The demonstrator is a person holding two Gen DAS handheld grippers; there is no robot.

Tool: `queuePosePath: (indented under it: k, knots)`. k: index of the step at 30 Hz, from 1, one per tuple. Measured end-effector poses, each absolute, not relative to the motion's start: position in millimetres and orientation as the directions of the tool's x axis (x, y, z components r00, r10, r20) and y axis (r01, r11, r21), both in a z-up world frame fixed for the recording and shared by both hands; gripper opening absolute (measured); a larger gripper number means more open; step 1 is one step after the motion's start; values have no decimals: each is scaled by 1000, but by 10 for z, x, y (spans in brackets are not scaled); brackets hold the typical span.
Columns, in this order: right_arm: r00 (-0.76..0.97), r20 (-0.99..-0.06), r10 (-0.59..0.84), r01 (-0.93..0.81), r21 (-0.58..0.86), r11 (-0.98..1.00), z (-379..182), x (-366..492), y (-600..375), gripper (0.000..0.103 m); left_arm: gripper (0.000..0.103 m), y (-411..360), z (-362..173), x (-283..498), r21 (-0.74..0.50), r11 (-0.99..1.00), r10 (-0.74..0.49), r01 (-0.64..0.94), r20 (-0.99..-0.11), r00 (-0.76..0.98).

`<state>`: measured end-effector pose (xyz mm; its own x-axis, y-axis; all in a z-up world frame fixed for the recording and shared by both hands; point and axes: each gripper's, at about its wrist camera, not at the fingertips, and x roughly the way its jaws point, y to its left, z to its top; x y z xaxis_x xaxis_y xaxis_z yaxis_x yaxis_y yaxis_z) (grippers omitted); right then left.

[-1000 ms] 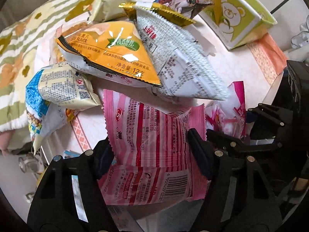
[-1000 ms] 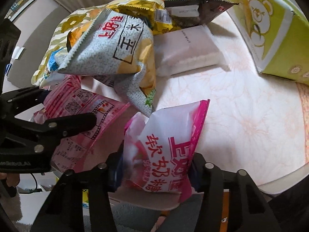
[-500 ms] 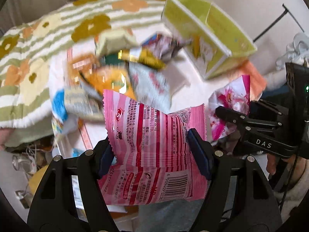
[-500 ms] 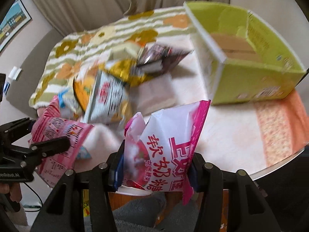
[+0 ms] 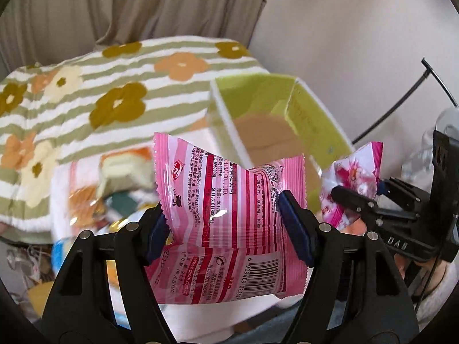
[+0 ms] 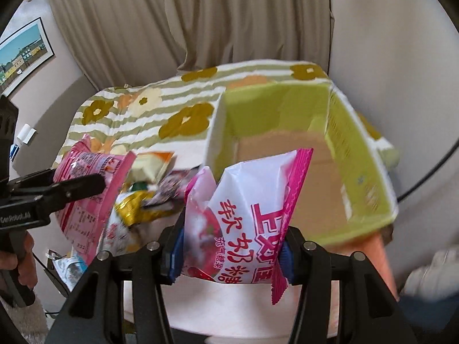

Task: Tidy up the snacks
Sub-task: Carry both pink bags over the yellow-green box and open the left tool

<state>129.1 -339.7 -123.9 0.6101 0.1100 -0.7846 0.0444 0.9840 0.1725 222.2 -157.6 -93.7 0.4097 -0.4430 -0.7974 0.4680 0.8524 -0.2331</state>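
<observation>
Two grippers are raised above the worktop, both tilted downward toward the open green box [image 6: 287, 109]. The left gripper [image 5: 222, 220] clamps a pink striped snack pack [image 5: 229, 215] by its sides in the lower centre of the left wrist frame; its back face shows a barcode, "CHINA) CO., LTD." and the web address "www.oishi.com.cn". The right gripper [image 6: 231, 246] squeezes a white and pink candy bag [image 6: 246, 218] printed with large red Chinese characters, low in the right wrist frame, in front of the box. The left wrist view shows "DAS" on the right gripper's body at the right edge. Only the right wrist view shows a framed picture [image 6: 23, 54] at upper left, "GenRobot.AI" lettering on the left gripper, and fingers [image 6: 20, 261] around its handle. Blurred loose snacks [image 6: 143, 189] lie on the worktop left of the box.
</observation>
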Motion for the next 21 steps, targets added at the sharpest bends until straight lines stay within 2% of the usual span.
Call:
queuePosePath:
  k: [9, 21]
  knots:
    - [569, -813, 127, -9, 148, 989, -1369, 1623, -4131, 49, 69, -2784, -1133, 2645, -250, 852, -443, 460, -811, 381]
    - [465, -876, 129, 27, 160, 987, -1759, 1920, -4500, 49, 69, -3431, -1683, 3051, -184, 852, -356, 490, -890, 286]
